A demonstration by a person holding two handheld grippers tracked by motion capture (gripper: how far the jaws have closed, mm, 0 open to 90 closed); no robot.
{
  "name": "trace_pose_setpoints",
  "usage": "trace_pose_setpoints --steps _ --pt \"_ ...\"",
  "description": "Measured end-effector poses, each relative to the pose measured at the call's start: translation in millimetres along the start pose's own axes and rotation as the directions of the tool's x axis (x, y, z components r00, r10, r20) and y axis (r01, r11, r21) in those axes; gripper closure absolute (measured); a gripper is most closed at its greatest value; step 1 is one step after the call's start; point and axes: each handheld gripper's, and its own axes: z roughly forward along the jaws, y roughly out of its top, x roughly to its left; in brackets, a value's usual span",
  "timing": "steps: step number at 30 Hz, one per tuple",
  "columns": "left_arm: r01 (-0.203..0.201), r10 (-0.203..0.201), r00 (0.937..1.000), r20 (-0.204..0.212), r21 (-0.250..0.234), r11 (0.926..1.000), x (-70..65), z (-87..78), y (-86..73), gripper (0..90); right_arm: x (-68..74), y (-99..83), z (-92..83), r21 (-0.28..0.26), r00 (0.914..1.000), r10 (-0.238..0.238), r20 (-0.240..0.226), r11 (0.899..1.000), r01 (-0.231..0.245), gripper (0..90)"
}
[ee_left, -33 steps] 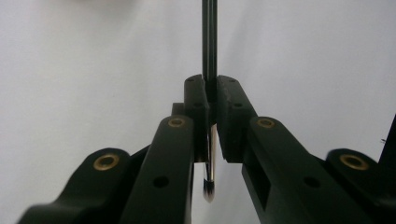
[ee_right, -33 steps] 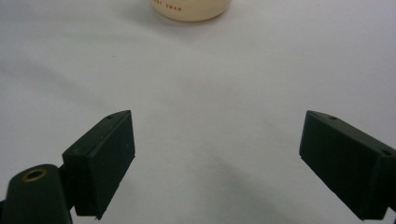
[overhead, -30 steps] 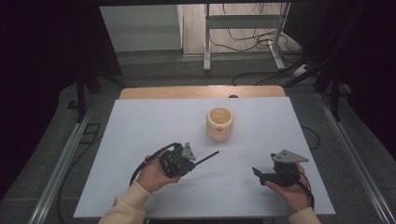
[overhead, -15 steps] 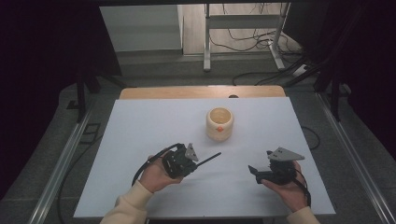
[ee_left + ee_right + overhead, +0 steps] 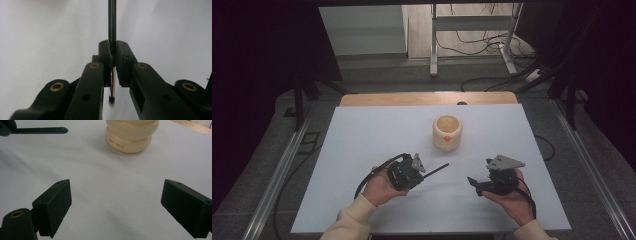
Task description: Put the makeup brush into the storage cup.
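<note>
**Brush clamped left, right tool spread**

Left gripper (image 5: 422,172) pinches a thin black brush (image 5: 112,22); bristle tip sits behind the pads, handle end cut off by the frame top in the left gripper view. Right gripper (image 5: 115,207) jaws spread wide, nothing between. Cream pot (image 5: 447,132) stands mid-table (image 5: 362,135), apart from both; its contents unreadable, lettering blurred.

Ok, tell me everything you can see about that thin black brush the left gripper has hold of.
The thin black brush is clamped between the jaws of the left gripper. Its slim dark handle sticks out past the jaws above the white table, pointing toward the cream ribbed pot without touching it. Behind the jaws, a shiny metal ferrule ends in a small dark bristle tip.
</note>
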Motion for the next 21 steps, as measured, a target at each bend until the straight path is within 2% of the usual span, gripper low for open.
trace_pose_setpoints --steps 14,21 --pt "-0.01 0.01 1.0 0.001 0.009 0.9999 -1.3 2.5 2.6 83.9 14.6 14.7 7.8 0.005 0.9975 -0.07 -0.01 0.998 0.07 9.8" --pt "-0.007 0.007 1.0 0.001 0.016 0.9998 0.3 4.7 2.3 83.9 21.4 22.5 15.5 0.011 0.9949 -0.097 -0.029 0.995 0.097 9.8"
